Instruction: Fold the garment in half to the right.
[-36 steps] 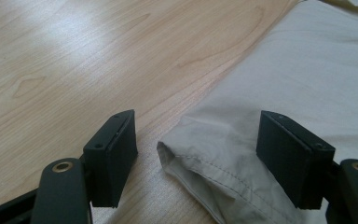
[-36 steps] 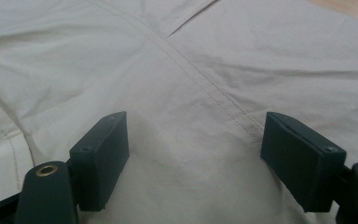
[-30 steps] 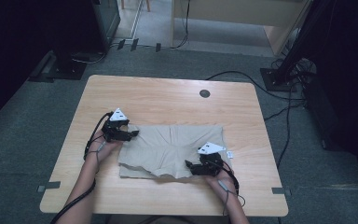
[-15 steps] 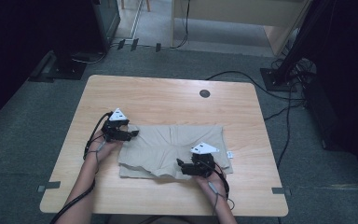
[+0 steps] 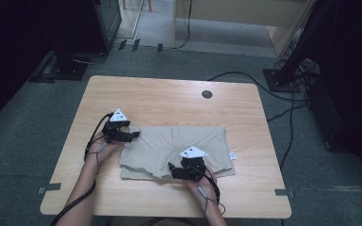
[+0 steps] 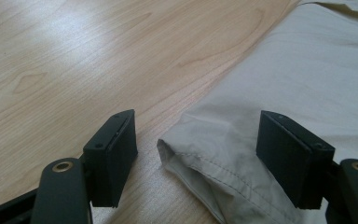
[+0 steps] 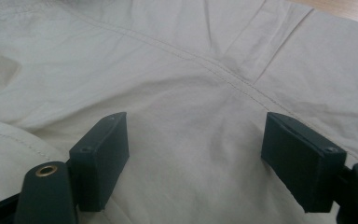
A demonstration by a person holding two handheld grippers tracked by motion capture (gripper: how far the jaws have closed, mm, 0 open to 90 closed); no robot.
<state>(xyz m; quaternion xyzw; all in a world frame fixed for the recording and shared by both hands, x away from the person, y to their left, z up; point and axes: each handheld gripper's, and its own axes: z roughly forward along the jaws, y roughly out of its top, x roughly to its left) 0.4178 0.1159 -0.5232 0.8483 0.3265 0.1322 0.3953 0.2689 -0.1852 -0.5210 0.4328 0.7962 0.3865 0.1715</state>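
Between the left claw's [image 6: 196, 163] released jaws lies the beige shorts' [image 6: 307, 84] hem corner, ready for gripping, while the right claw [image 7: 193, 158] hovers released above the fabric.

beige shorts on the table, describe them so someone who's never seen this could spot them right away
On the light wooden table, look at the near half, between the two black grippers. The beige shorts lie flat there, spread out, with the left gripper open at one hemmed corner and the right gripper open over the near edge. They are the only cloth on the table, with stitched seams.
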